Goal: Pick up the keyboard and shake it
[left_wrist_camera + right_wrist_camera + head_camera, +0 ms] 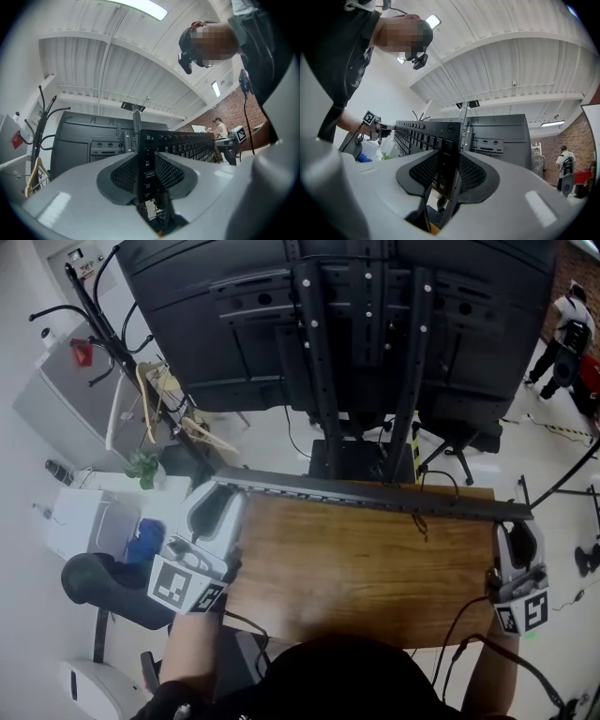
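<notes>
Table [356, 568] lies open before the keyboard [375, 495]; screen stand [361, 381] close behind.

The keyboard [375, 495] is black, the table [356, 568] brown wood-grain.

Wooden desk [356, 568], black screen back [234, 315], white ceiling [511, 61], brick wall [234, 115]

Only a round Dell logo [451, 128] on the keyboard [417, 134] is legible.
</notes>
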`<action>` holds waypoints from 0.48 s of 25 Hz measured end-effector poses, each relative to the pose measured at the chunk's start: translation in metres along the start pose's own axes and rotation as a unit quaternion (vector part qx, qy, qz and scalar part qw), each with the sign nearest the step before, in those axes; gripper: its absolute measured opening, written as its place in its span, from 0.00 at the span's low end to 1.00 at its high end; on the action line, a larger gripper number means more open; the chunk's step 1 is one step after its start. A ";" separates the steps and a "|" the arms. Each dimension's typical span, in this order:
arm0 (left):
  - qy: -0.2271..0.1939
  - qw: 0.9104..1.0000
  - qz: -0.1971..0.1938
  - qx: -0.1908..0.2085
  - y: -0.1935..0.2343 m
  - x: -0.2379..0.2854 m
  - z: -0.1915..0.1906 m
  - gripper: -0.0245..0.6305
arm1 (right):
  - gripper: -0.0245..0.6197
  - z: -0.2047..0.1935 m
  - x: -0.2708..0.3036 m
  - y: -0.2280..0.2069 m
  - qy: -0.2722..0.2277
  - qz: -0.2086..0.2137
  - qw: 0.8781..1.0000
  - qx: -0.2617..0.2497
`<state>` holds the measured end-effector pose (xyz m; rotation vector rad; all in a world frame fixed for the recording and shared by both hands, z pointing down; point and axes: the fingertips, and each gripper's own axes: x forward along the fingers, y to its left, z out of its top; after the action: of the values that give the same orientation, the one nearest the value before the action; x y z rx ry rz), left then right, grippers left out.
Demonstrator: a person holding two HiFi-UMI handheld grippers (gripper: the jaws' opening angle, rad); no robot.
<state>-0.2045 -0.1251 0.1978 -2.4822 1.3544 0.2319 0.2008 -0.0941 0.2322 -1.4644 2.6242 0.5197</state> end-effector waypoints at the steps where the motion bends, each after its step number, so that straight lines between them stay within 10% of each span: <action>1: -0.001 1.000 0.002 0.000 0.001 0.000 0.000 0.19 | 0.24 0.000 0.002 0.000 0.000 0.002 1.000 -0.001; 12: 0.014 1.000 0.011 -0.001 0.009 -0.011 -0.005 0.19 | 0.24 -0.009 0.010 0.009 0.007 0.010 1.000 0.004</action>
<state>-0.2179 -0.1227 0.2038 -2.4825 1.3945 0.2030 0.1887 -0.1005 0.2404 -1.4470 2.6505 0.5027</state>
